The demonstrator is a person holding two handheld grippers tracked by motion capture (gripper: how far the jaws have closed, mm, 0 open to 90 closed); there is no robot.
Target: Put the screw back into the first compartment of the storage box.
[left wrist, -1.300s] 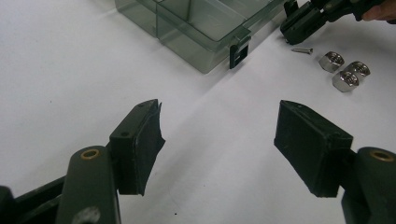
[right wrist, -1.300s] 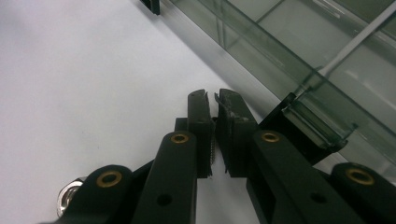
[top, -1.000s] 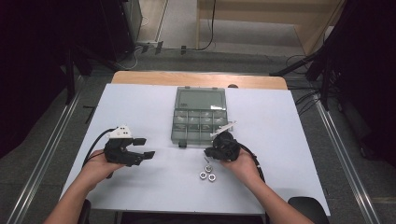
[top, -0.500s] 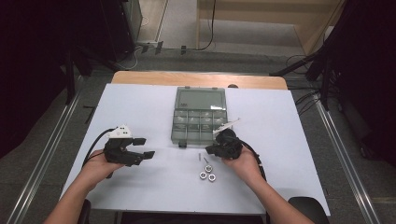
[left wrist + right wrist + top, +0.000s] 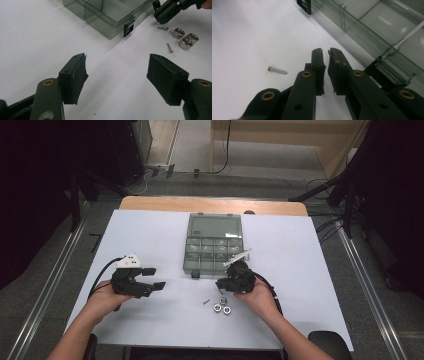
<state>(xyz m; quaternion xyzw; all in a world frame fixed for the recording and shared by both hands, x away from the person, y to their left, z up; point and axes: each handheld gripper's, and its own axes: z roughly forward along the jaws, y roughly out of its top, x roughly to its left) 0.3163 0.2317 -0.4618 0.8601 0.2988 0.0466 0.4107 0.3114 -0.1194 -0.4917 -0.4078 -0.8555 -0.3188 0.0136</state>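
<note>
My left gripper (image 5: 156, 278) hovers over the white table at the left, open wide with nothing between its pads (image 5: 117, 72). My right gripper (image 5: 220, 284) (image 5: 158, 15) is low at the near edge of the clear compartment box (image 5: 214, 245) (image 5: 372, 22). Its jaws have just been opening and stand a narrow slit apart, empty (image 5: 327, 53). Three hex nuts (image 5: 222, 307) (image 5: 185, 38) lie in front of the right hand. One small screw (image 5: 170, 47) lies beside them, and another screw (image 5: 277, 70) (image 5: 162, 28) lies just left of the right jaws.
The box's lid lies open toward the far side, and a black latch (image 5: 128, 27) sticks out at its near edge. The white table top (image 5: 150, 240) ends at a wooden strip at the back. Cables trail from both grippers toward the person.
</note>
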